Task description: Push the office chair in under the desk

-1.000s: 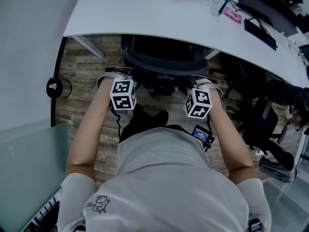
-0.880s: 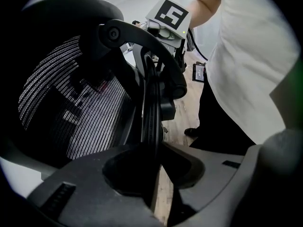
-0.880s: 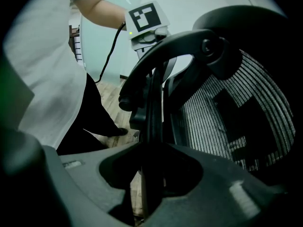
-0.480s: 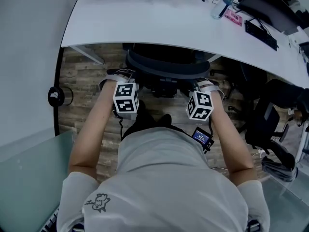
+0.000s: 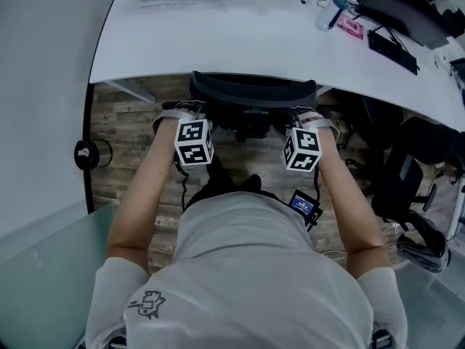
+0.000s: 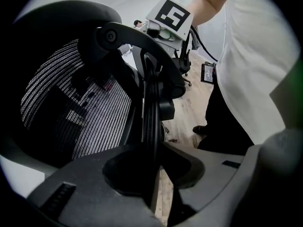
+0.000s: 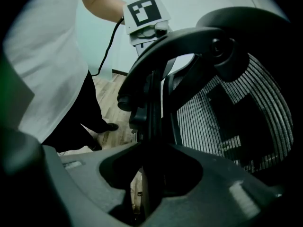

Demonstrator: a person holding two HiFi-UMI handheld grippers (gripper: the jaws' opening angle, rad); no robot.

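Observation:
The black mesh office chair (image 5: 253, 93) stands at the white desk (image 5: 218, 42), seat hidden beneath the top, only the backrest's rim showing. My left gripper (image 5: 190, 109) holds the backrest's left edge and my right gripper (image 5: 305, 115) its right edge. In the left gripper view the backrest frame (image 6: 150, 103) runs straight between the jaws of the left gripper (image 6: 152, 169), which are shut on it. In the right gripper view the frame edge (image 7: 154, 103) sits between the jaws of the right gripper (image 7: 150, 174), which are closing on it. Mesh (image 7: 227, 122) fills the right.
A second dark chair (image 5: 414, 166) stands to the right on the wooden floor. A keyboard (image 5: 392, 49) and a bottle (image 5: 327, 9) lie on the desk. A desk leg (image 5: 131, 89) and a round black object (image 5: 86, 153) are at the left, beside a glass panel (image 5: 43, 253).
The chair has slid farther under the desk, so less of its backrest shows. Both grippers have moved forward with it, toward the desk edge.

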